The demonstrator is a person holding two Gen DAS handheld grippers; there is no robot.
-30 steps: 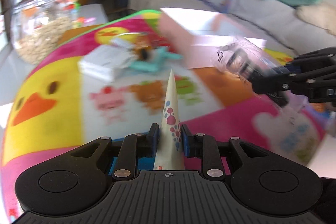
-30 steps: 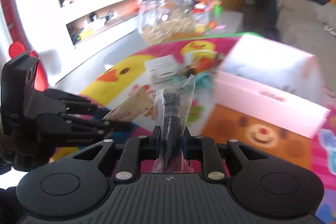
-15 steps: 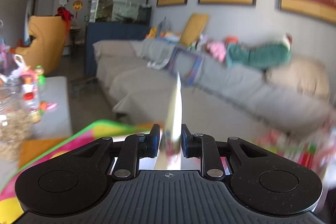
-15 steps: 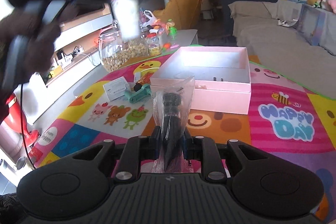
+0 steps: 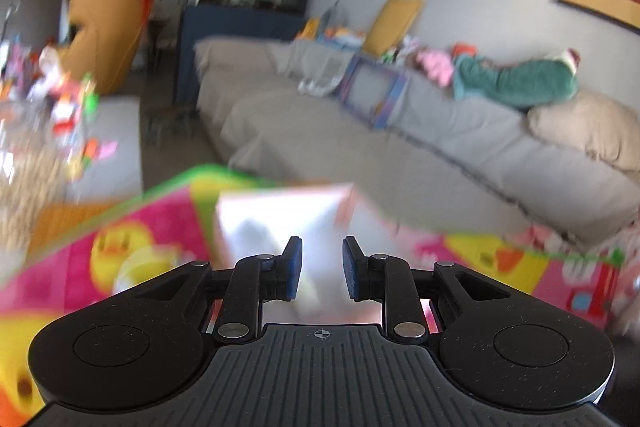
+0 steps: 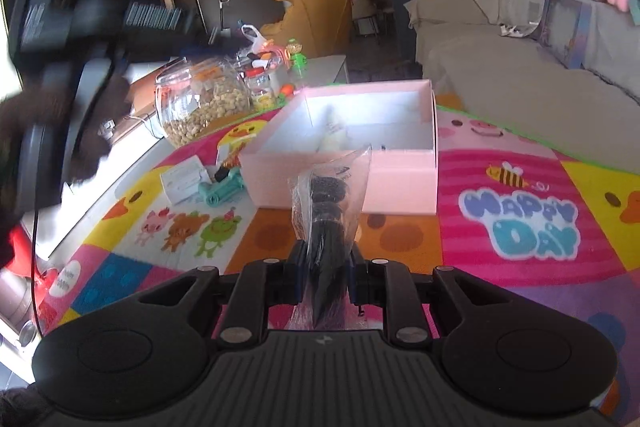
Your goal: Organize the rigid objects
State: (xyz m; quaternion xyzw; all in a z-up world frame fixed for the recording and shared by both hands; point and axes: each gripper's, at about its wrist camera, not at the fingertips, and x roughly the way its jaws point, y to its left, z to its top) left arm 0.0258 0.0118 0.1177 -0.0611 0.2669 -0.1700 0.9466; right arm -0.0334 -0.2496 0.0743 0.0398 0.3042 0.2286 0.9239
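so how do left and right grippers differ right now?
The left gripper has its jaws apart with nothing between them; the right gripper is shut on the clear plastic bag of black parts. The left wrist view is motion-blurred, the right wrist view sharp. Both point toward the open pink cardboard box on the colourful cartoon play mat.

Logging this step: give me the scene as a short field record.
left gripper: open, nothing between its fingers
right gripper: shut on clear bag of black parts
pink box: open-topped, on the play mat, a pale cone-like item lying inside
beside box: white carton, teal toy
behind: glass jar
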